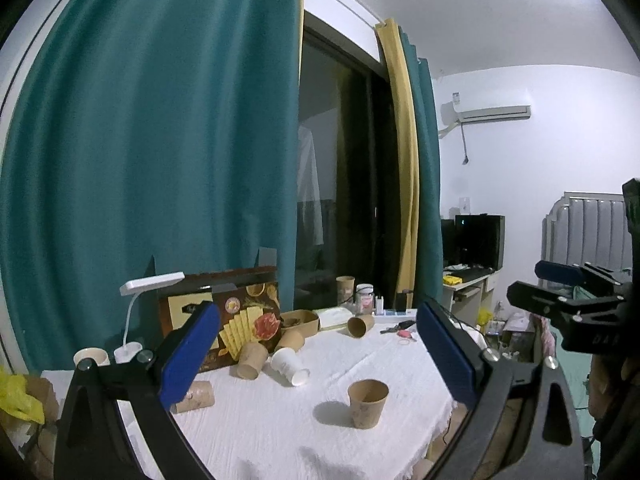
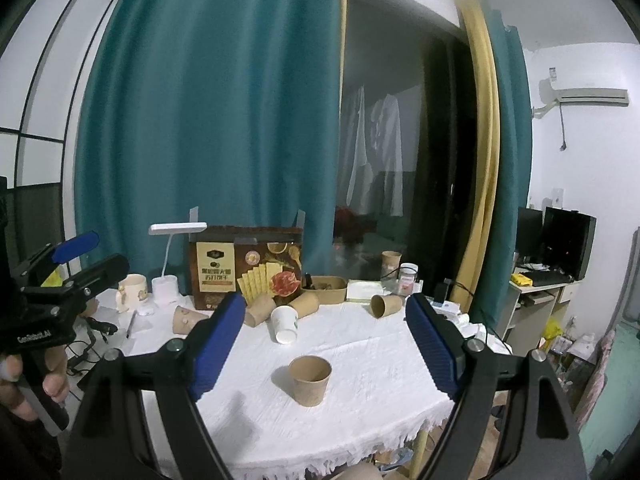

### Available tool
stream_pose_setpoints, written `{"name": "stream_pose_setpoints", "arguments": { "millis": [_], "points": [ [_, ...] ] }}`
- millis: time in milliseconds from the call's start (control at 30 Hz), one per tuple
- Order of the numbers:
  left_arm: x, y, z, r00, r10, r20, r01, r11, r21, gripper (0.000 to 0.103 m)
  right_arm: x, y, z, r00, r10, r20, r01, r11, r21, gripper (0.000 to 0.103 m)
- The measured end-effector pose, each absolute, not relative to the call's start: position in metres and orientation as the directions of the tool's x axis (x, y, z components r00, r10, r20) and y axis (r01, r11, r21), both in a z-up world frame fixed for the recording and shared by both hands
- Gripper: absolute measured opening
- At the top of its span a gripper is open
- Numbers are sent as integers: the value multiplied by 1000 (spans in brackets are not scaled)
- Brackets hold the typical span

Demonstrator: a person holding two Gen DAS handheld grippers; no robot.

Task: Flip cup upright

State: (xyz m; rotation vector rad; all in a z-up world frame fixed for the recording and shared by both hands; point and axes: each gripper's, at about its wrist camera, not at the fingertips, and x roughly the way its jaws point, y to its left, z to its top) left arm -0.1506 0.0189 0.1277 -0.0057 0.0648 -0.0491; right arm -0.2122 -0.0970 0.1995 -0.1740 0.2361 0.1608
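Standing upright on the white cloth of the desk (image 2: 360, 360), mouth up, a brown paper cup (image 2: 310, 380) sits low in the centre of the right wrist view and slightly right of centre in the left wrist view (image 1: 367, 403). Nothing touches it.

The right gripper (image 2: 326, 348) is held level above the near edge of the desk, its blue-padded fingers (image 2: 218, 344) spread wide and empty, with the cup showing in the gap between them. The left gripper (image 1: 316, 354) is posed the same way, jaws wide apart and holding nothing, the cup framed low between its pads. Each gripper appears at the edge of the other's view: the left one at the lower left of the right wrist view, where a hand (image 2: 24, 380) wraps its handle, and the right one at the right edge of the left wrist view.

Farther back on the cloth, several cups lie on their sides: a white paper cup (image 2: 285, 325), brown ones near a printed cracker box (image 2: 248, 266), and another brown cup (image 2: 386, 305) right of centre. A white desk lamp (image 2: 176, 240) and a mug (image 2: 132, 286) stand at the left, in front of a teal curtain (image 2: 208, 100).
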Motion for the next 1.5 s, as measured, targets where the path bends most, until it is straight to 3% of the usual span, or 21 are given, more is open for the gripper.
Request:
{"name": "stream_pose_setpoints", "arguments": {
  "millis": [1500],
  "points": [
    [-139,6,122,994,-54,-94,54,999,-6,99,-192,-116,188,952,127,-279,-168,977,-129,81]
  ]
}}
